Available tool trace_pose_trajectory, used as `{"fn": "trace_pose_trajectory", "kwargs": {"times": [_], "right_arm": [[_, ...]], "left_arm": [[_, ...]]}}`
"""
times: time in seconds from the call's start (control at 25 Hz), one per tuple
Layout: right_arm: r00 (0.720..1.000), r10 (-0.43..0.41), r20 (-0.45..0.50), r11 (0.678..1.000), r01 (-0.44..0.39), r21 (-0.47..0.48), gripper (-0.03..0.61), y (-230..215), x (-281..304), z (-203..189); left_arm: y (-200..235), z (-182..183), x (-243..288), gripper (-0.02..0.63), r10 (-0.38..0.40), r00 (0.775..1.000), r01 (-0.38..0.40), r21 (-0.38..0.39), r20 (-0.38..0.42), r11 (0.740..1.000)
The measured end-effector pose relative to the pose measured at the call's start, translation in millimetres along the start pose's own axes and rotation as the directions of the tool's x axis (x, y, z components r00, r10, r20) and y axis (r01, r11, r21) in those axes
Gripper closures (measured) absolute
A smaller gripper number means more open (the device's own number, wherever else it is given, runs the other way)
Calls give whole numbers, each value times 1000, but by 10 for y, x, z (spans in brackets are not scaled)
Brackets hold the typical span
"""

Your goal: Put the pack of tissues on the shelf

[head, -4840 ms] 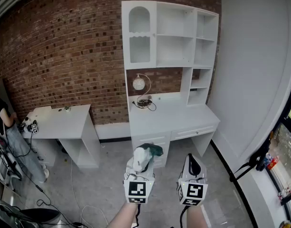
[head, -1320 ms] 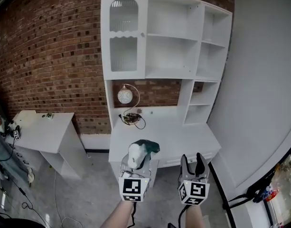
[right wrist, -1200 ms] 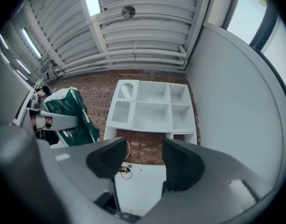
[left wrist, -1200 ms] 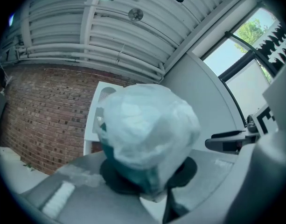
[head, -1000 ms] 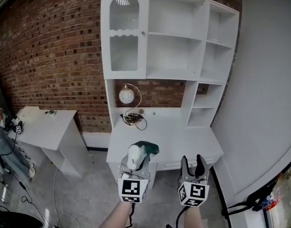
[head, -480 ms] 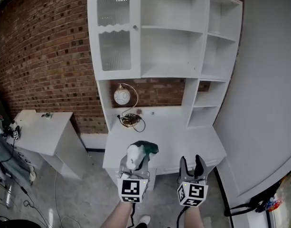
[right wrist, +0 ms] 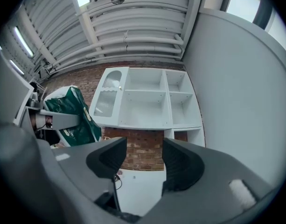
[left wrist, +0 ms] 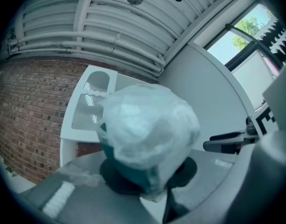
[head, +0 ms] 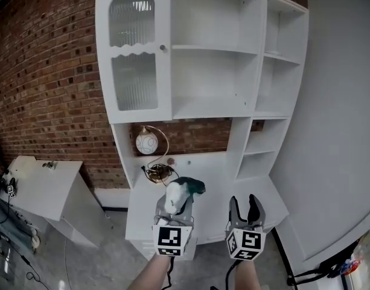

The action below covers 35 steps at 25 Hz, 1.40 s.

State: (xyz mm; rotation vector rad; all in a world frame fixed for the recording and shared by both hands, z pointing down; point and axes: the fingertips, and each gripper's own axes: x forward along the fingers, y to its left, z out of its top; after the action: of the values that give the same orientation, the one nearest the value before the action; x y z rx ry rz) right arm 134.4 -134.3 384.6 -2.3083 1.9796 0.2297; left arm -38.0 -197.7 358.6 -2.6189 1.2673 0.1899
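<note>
Centre bottom, the left claw (head: 175,206) clamps the pack of tissues (head: 183,189); the right claw (head: 245,205) gapes empty. The slick wrapper may slip, or clip the shelf (head: 206,109) edge above.

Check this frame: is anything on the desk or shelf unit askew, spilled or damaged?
Nothing is spilled or damaged. The one untidy spot is a loose tangle of cable on the desk, beside the globe lamp. The shelf unit stands straight, its glass door shut.
</note>
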Motion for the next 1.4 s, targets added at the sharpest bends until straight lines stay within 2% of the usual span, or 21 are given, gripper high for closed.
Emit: {"fn": "trace_pose_trajectory", "kwargs": {"times": [0.28, 0.6, 0.84, 1.16, 1.28, 1.4], "right_arm": [[1000, 1, -24, 1000, -1, -6, 348, 25, 361, -144], [997, 26, -76, 1000, -26, -2, 348, -130, 662, -429], [993, 92, -78, 996, -92, -1, 348, -360, 1074, -509], [981, 190, -35, 982, -190, 5, 347, -671, 1627, -375], [973, 230, -27, 973, -229, 12, 348, -731, 1773, -360], [962, 271, -26, 963, -271, 17, 347, -750, 1880, -375]], "left_arm": [[198, -140, 311, 514, -3, 1000, 3, -12, -8, 1000], [149, -426, 655, 514, 3, 998, -5, -25, -56, 1000], [54, -512, 1052, 514, 52, 997, -53, -18, -60, 998], [-54, -444, 1566, 514, 132, 991, -133, -17, -36, 991], [-99, -450, 1704, 514, 149, 988, -150, -42, -31, 988], [-147, -461, 1816, 514, 156, 987, -159, -100, -31, 982]]}}
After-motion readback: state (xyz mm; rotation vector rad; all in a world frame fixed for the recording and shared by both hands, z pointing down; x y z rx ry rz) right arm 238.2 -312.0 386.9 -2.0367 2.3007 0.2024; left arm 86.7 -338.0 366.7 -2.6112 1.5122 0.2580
